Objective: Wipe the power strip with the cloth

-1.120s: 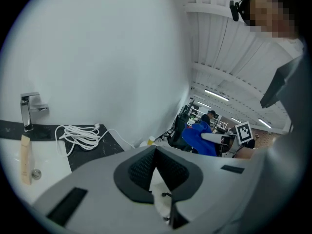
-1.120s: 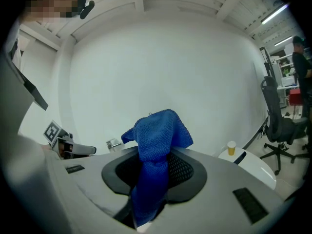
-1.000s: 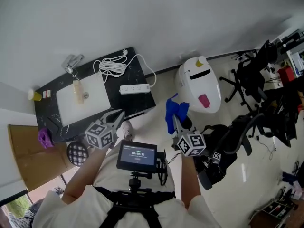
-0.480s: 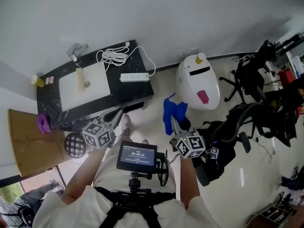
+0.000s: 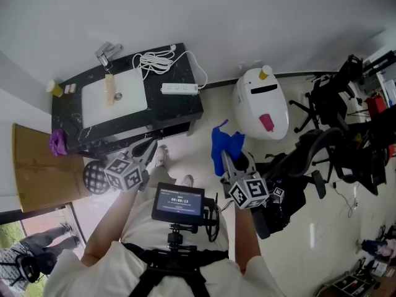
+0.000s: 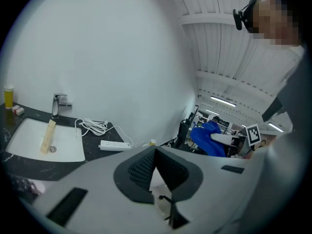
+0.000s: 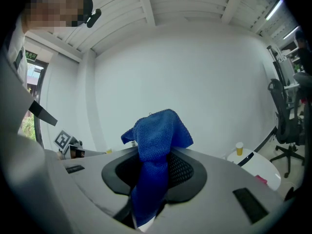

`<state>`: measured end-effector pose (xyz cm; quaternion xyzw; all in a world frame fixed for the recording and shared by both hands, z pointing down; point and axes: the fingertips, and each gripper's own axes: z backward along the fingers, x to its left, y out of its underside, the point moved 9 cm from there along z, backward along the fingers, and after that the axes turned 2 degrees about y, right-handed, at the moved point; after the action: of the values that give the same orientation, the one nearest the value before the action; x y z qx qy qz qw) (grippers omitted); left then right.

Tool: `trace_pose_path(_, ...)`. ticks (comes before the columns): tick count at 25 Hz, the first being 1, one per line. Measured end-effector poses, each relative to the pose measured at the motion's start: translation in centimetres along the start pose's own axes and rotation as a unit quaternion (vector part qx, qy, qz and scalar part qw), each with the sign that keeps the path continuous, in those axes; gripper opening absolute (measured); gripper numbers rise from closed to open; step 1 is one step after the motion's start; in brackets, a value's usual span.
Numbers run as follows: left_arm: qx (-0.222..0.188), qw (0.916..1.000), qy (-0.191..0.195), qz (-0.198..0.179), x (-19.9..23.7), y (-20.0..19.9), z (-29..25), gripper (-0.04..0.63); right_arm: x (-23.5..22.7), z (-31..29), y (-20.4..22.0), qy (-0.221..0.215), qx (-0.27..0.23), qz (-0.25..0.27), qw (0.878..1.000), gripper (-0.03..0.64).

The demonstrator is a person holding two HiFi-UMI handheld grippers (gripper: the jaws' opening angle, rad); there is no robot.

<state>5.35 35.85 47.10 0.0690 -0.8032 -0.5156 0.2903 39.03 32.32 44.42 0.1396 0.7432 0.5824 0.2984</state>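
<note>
- Your right claw [image 5: 226,161] is pinching the blue cloth [image 5: 224,145]. A fold stands up above the pads and a tail hangs below them.
- Your left claw [image 5: 150,147] has its pads pressed together with nothing between them.
- The white power strip [image 5: 179,88] lies flat on the black worktop [image 5: 185,111], toward its right end, between the white sink basin [image 5: 114,94] and the worktop's right edge. Its coiled cable [image 5: 154,60] sits behind it, near the wall.
- Both claws are held off the worktop's front edge, well apart from the strip. By my reading this is the approach and no wiping has begun.
- Come in from the front and lower the right claw so the loose fold meets the casing first. Fabric, not the pad tips, should touch plastic.
- Stroke along the strip's long axis, from end to end. A crosswise stroke will likely just push it.
- The strip looks light and will probably slide. Consider setting the left claw against the end where the cable leaves as a stop.
- Keep pressure light over the sockets so the cloth doesn't snag.
- Steer clear of the coil, because a caught loop would drag the strip toward the basin.
</note>
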Motion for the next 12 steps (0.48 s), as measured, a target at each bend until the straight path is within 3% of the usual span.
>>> trace_pose_path(12,-0.004,1.0,0.001,-0.005,2.8,-2.0,0.8,0.0,1.0,-1.8,0.1,0.021,-0.002,0.002,1.0,0.106)
